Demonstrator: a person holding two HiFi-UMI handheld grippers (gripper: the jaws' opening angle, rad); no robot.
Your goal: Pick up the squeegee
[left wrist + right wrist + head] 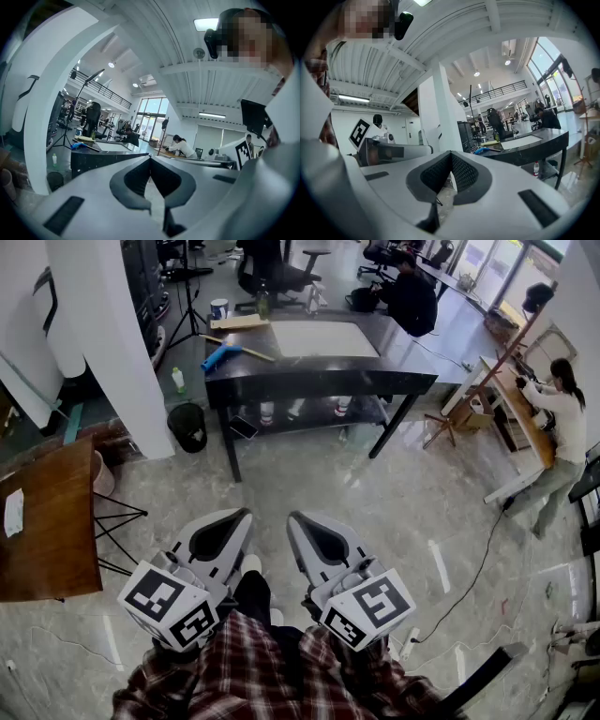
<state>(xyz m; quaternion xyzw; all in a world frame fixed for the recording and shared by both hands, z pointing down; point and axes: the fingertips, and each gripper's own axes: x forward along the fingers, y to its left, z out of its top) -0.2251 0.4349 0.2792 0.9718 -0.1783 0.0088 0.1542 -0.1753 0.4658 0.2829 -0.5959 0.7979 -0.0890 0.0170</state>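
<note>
Two sets of jaws are pressed together with nothing between them: the left gripper (245, 514) and right gripper (292, 517) are held level, near the person's body. The blue squeegee (221, 356) lies at the left end of the far counter (319, 373), well apart from both, so the task seems barely begun; next comes approaching, spreading one gripper's jaws and closing on its handle. A cup (218, 307) stands on the counter's far left corner and a black bin (188, 426) on the floor left of it, contents unseen.
</note>
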